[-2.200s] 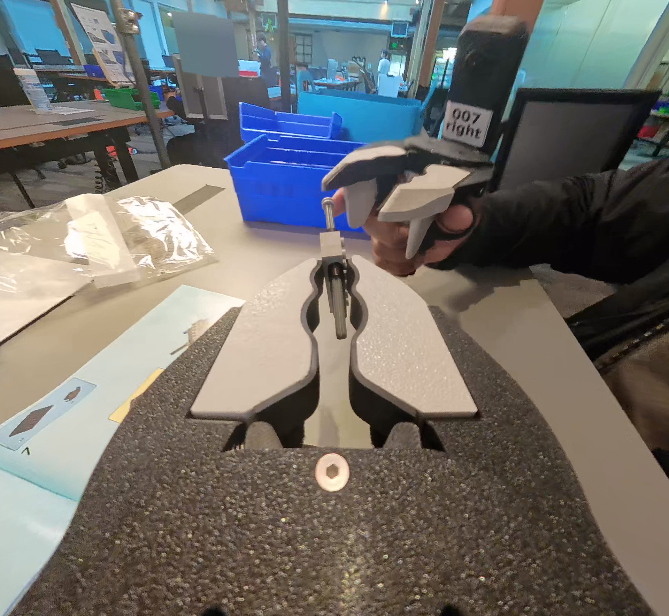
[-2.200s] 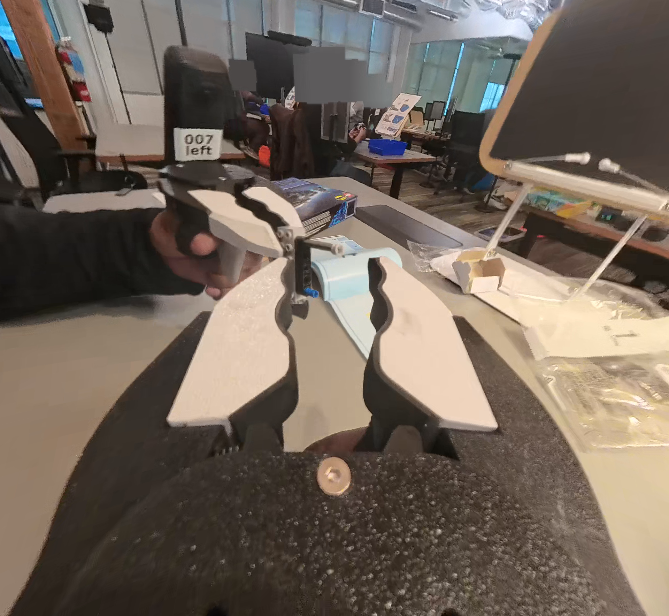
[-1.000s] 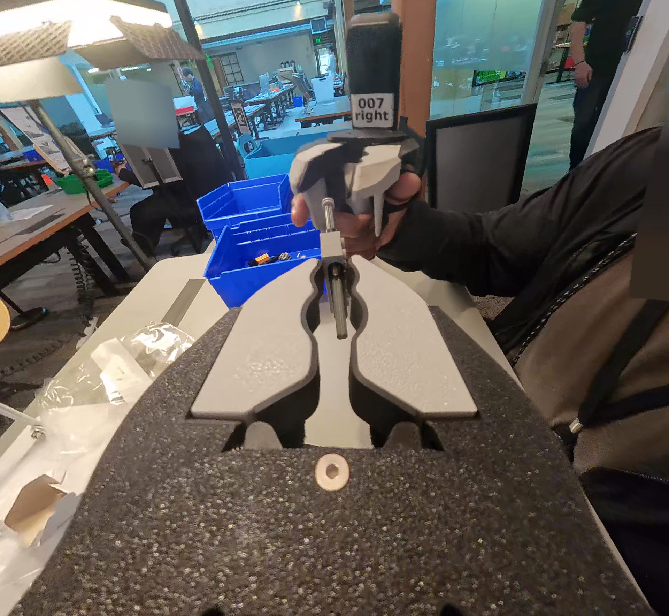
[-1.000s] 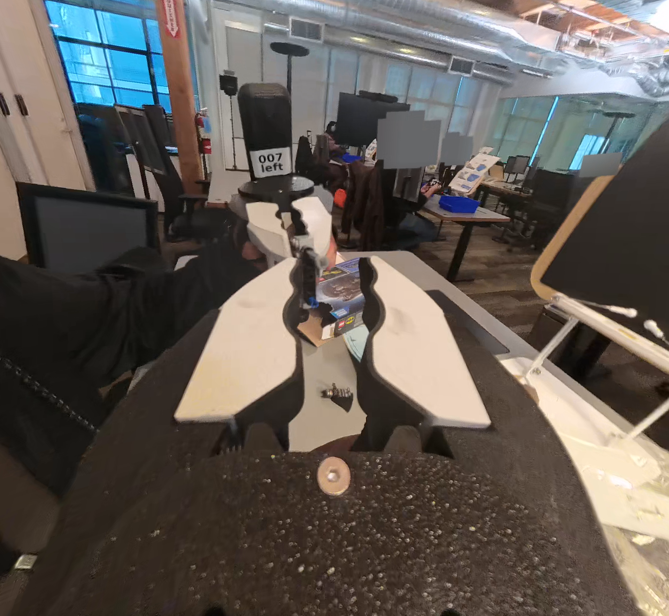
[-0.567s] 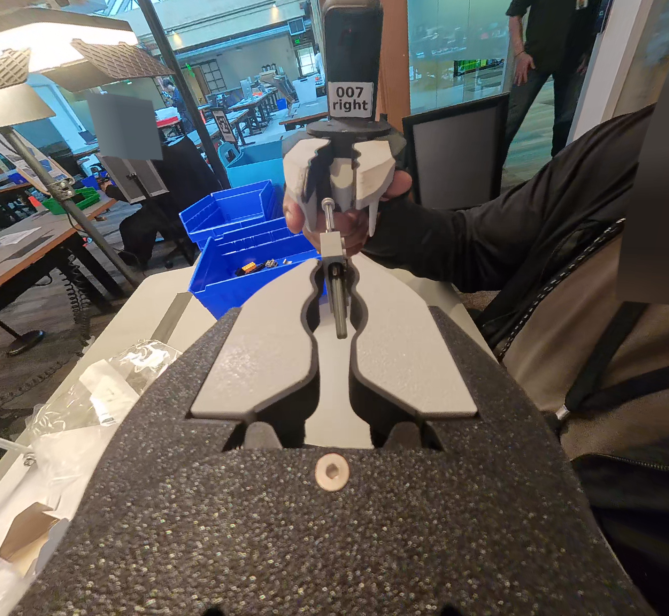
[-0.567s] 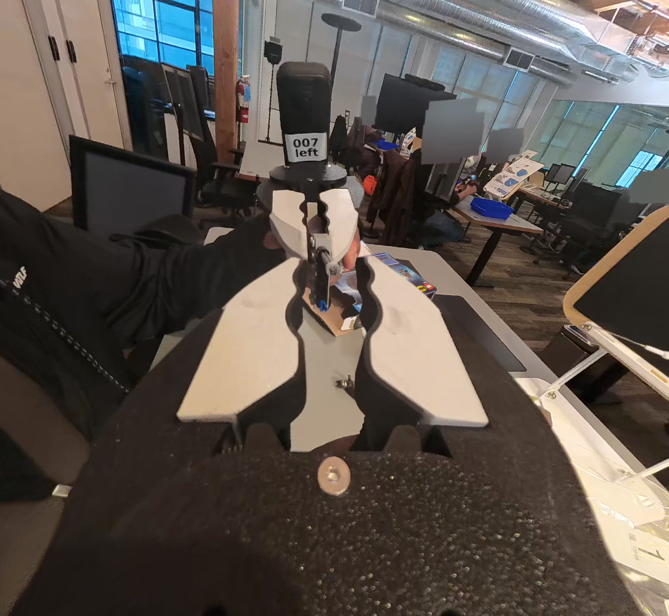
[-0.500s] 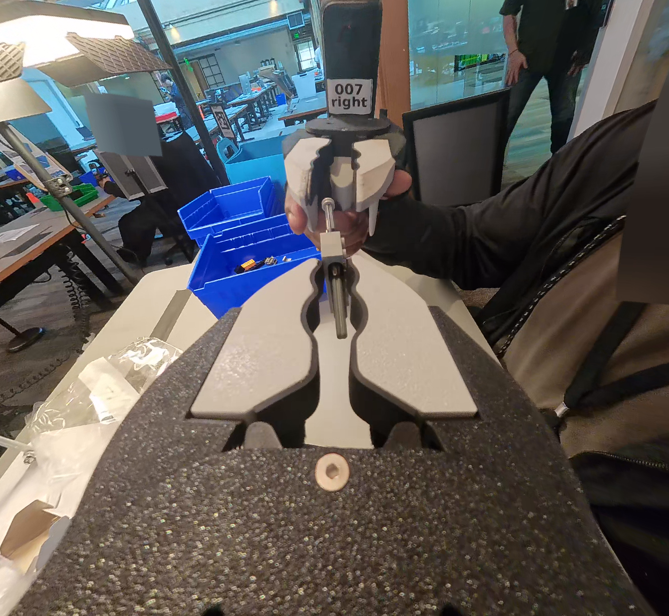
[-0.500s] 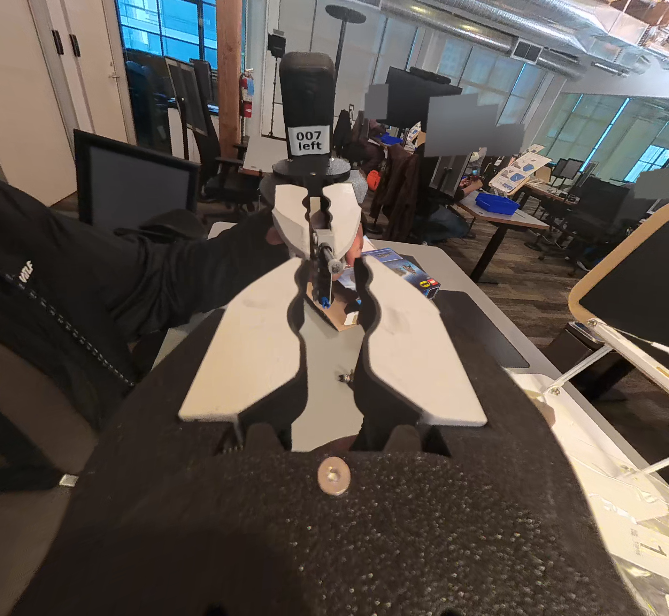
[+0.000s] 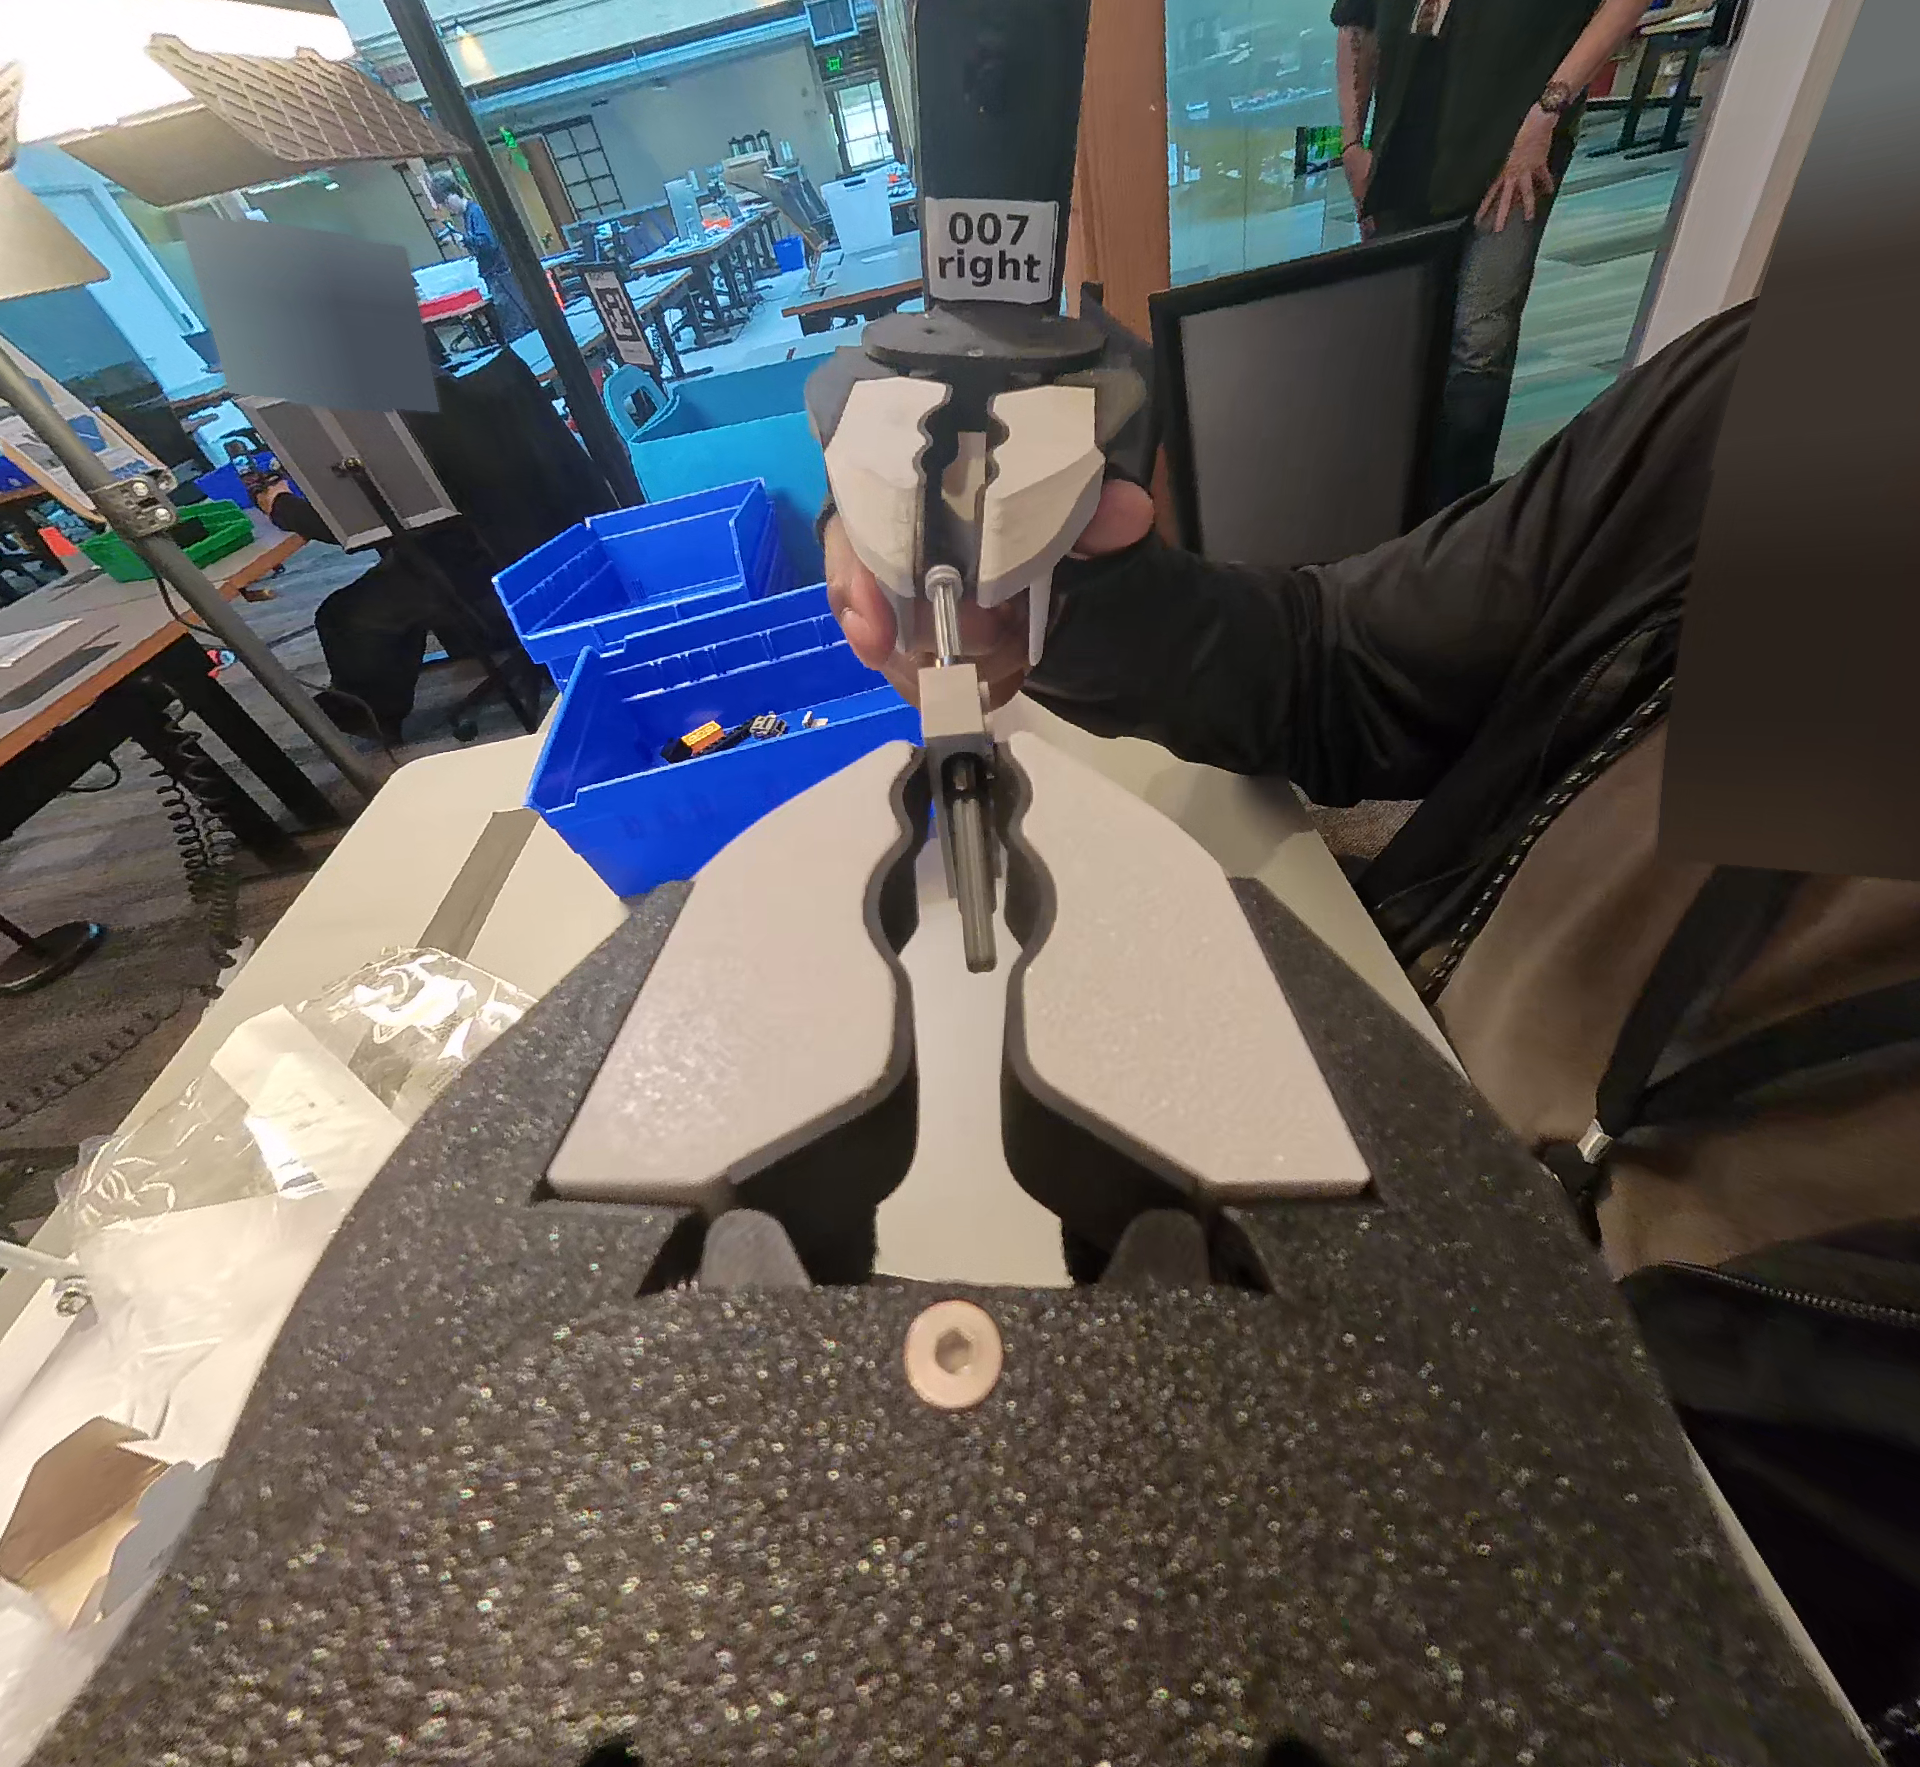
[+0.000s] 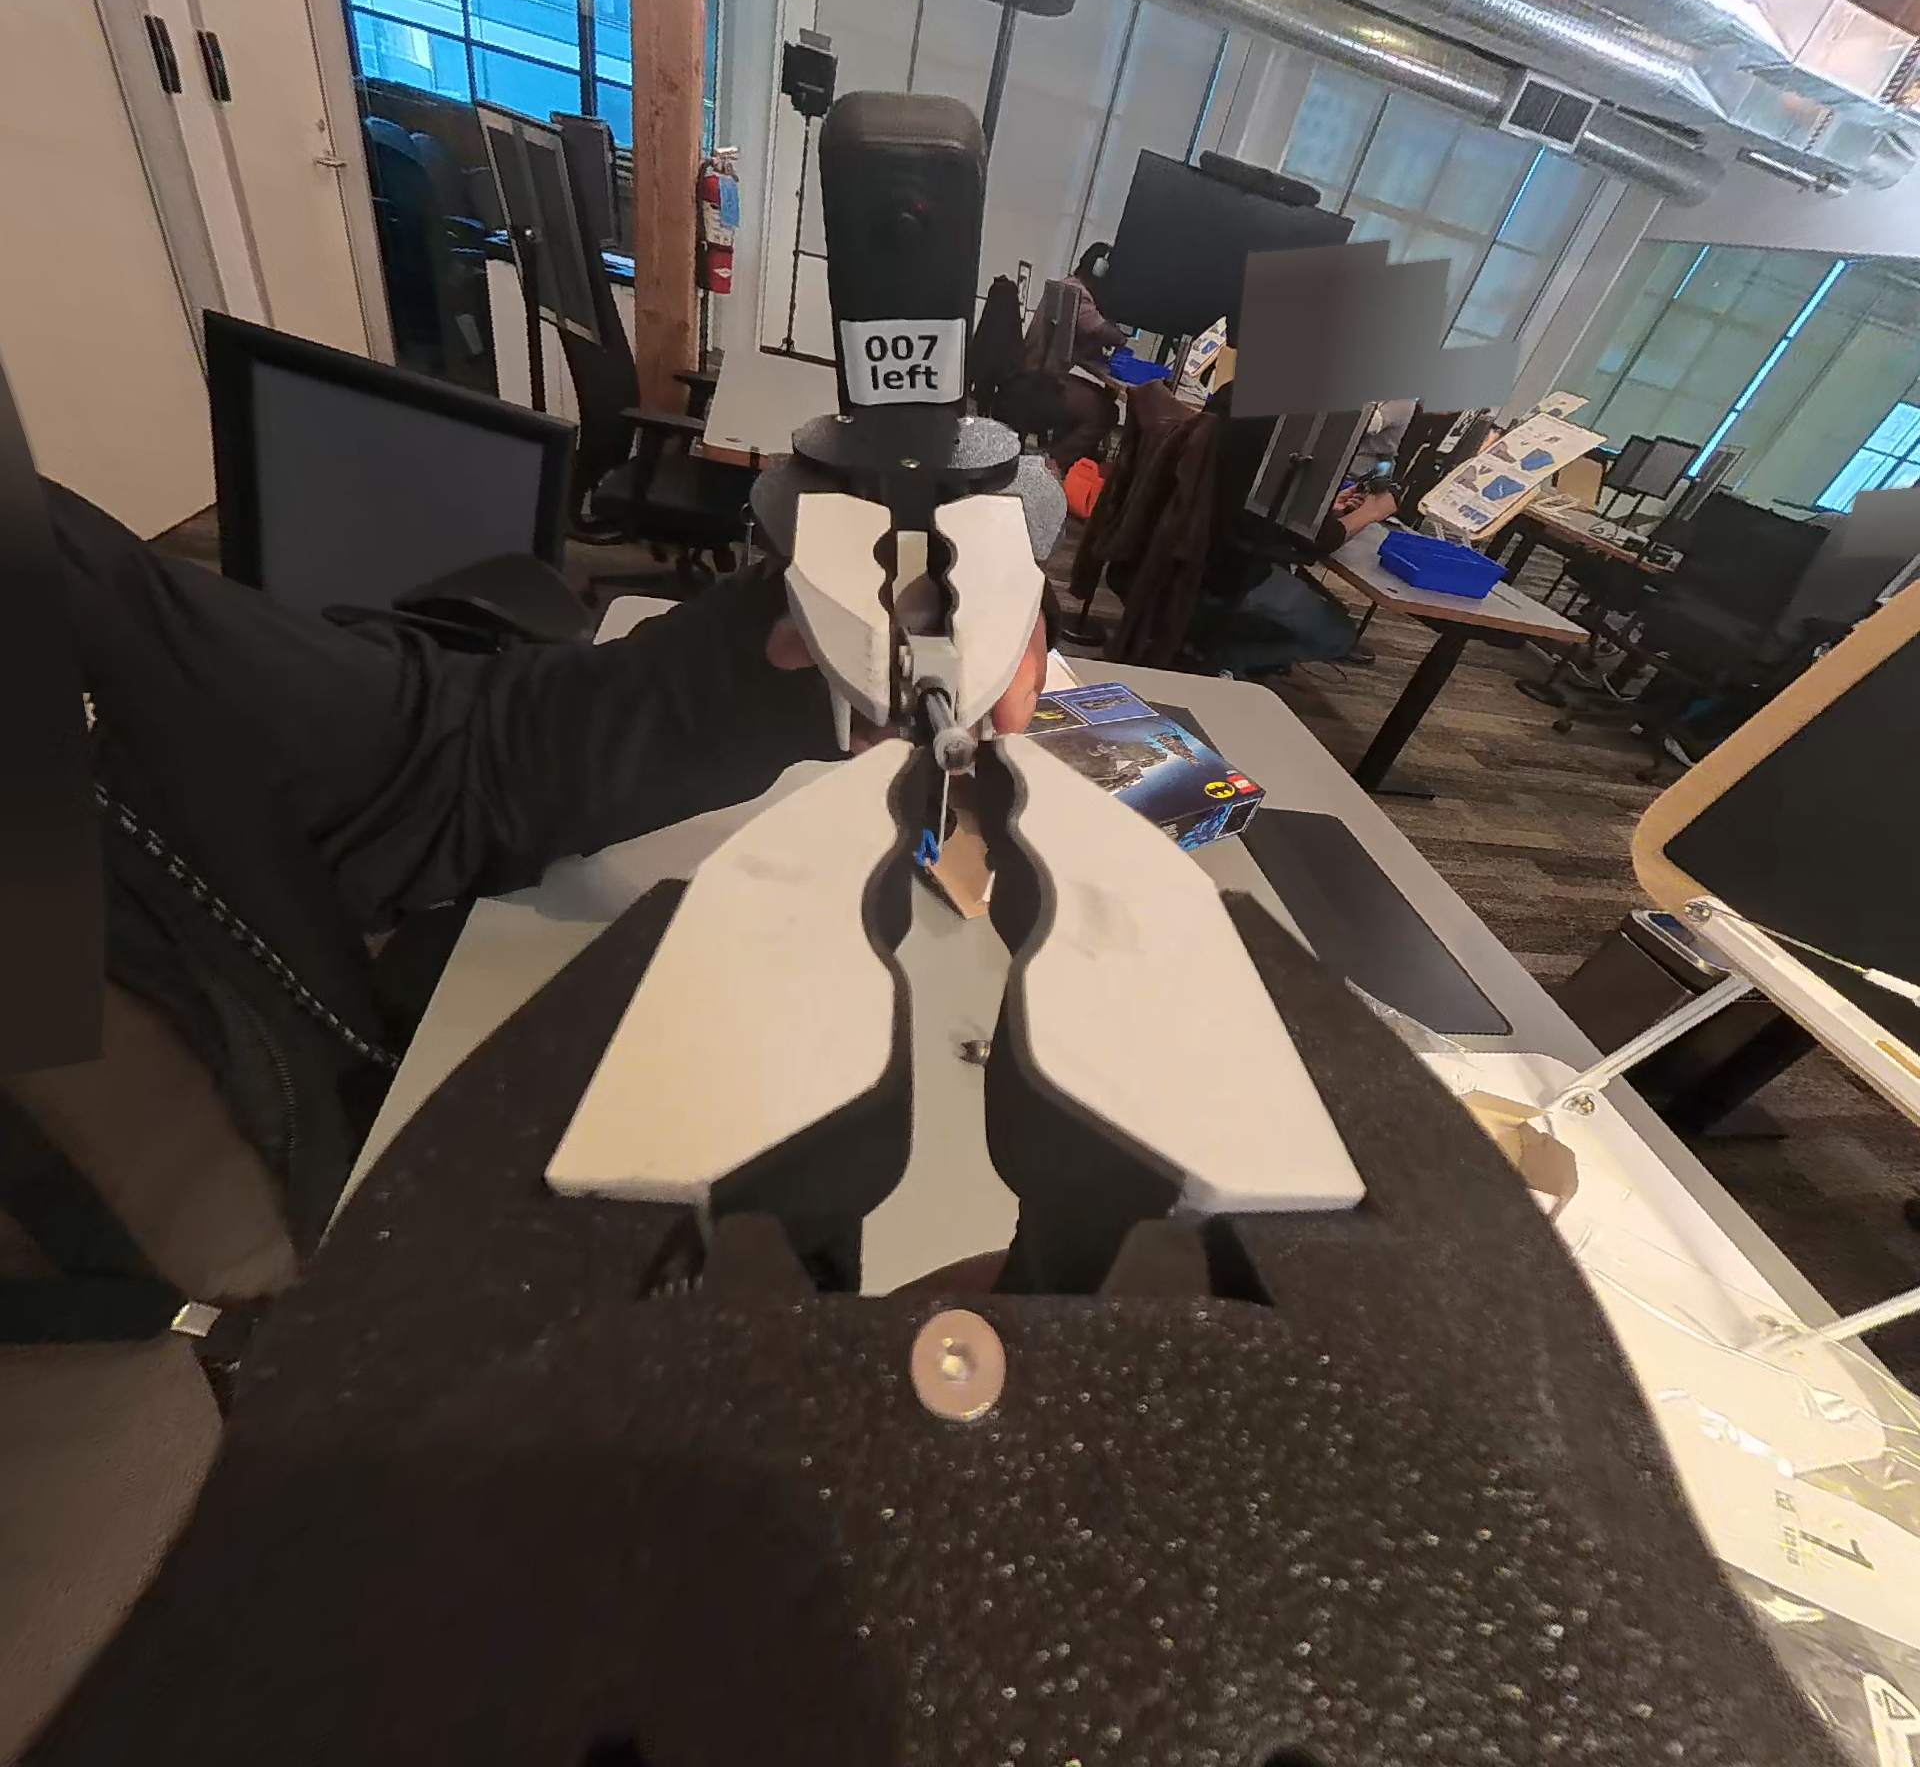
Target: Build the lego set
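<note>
Left gripper (image 9: 961, 761) is clamping a small grey block-and-axle assembly (image 9: 958, 709) between its fingertips, pads pressing its sides. Directly ahead, the right gripper (image 10: 951, 767) is closing on the grey axle (image 9: 943, 611) projecting forward from the block, its tips pinching the capped end. The parts look light, rigid and smooth, likely slippery plastic; hold is best taken on the flat block faces. A blue bin (image 9: 665, 782) is sitting ahead-left, on the table (image 9: 416, 844).

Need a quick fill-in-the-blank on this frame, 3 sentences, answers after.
1. The left gripper is shut on a grey block with a metal ____ through it.
2. The bin beside it is ____ in colour.
3. The right gripper is closed on the rod's ____.

Answers: rod; blue; tip
</note>
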{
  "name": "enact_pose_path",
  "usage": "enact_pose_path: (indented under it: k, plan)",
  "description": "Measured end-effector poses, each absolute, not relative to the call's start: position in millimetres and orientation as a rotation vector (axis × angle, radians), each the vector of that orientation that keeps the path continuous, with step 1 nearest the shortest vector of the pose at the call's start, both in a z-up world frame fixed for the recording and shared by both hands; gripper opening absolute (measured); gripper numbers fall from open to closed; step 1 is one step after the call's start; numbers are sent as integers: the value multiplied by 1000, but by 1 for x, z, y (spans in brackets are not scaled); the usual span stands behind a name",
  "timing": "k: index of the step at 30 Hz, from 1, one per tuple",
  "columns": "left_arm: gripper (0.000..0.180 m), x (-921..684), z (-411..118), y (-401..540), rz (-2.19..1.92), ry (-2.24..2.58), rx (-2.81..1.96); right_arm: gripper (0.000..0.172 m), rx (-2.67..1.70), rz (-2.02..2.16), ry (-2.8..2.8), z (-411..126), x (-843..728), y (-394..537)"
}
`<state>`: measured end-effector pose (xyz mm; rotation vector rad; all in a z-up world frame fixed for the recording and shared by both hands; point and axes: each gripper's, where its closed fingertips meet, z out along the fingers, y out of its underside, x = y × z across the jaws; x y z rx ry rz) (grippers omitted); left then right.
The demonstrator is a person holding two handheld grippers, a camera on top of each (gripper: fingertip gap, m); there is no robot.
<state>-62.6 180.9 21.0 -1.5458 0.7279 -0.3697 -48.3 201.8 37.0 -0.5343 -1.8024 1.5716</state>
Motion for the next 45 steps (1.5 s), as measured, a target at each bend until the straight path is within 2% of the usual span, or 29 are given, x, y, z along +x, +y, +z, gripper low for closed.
enact_pose_path:
  k: [45]
  plan:
    - [11,-64,-2,185,-369,747,-1685,7,-579,1523,-1958,5,-53,203]
